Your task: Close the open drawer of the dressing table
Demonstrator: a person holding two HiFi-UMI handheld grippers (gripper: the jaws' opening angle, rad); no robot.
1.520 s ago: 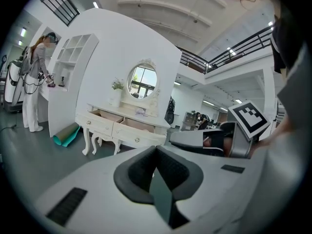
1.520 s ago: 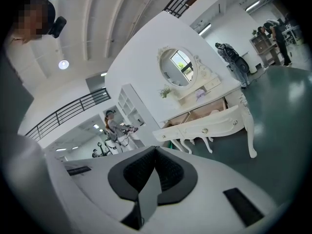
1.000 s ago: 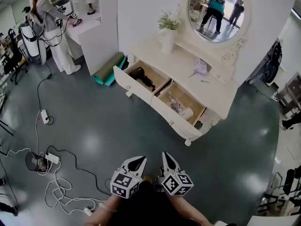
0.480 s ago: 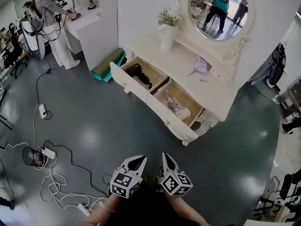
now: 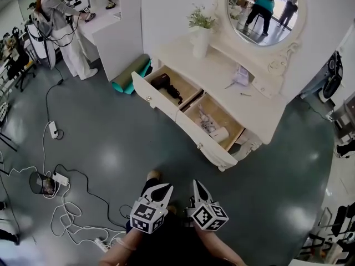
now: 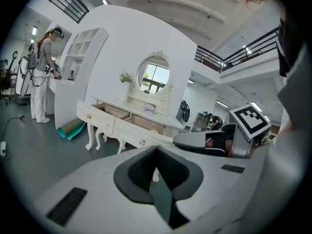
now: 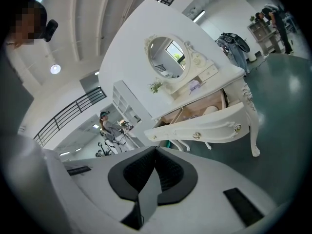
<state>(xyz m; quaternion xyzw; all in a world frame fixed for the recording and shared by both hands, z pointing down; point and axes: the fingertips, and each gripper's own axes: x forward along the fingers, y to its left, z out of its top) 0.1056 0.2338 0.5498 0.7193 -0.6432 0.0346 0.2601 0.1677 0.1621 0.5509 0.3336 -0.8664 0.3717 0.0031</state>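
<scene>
Left gripper point(image 5: 159, 192): jaws brought together at the tips, with nothing between them. It is held low in front of the person, well apart from the furniture.
Right gripper point(image 5: 198, 190): jaws likewise closed and empty, just beside the left one.
Dressing table point(image 5: 222, 76): white and ornate on curved legs. It stands against the wall under a round mirror point(image 5: 265, 10), across a stretch of dark floor from the grippers.
Hair dryer drawer point(image 5: 155, 101): pulled well out at the end nearer the rolled mat point(image 5: 130, 76). A black hair dryer point(image 5: 166, 87) lies inside.
Second drawer point(image 5: 206, 144): also pulled out, right beside the first. It holds small pale items that are too small to name.
Which one to shut: the task names a single drawer but two stand open, so both probably need pushing.
Stage: approach only, with nothing touched yet.
Handling: each drawer is probably a stiff wooden box, lightly loaded, and should slide under a steady push.
Where to press: flat on the front panel near its middle, close to the small knob point(image 5: 148, 99), so the drawer runs straight rather than skewing. No grasp is needed, and closed tips will do.
Risks: the curved, glossy front may let a tip slide off. A hard shove could jolt the plant vase point(image 5: 199, 43) on top.
</scene>
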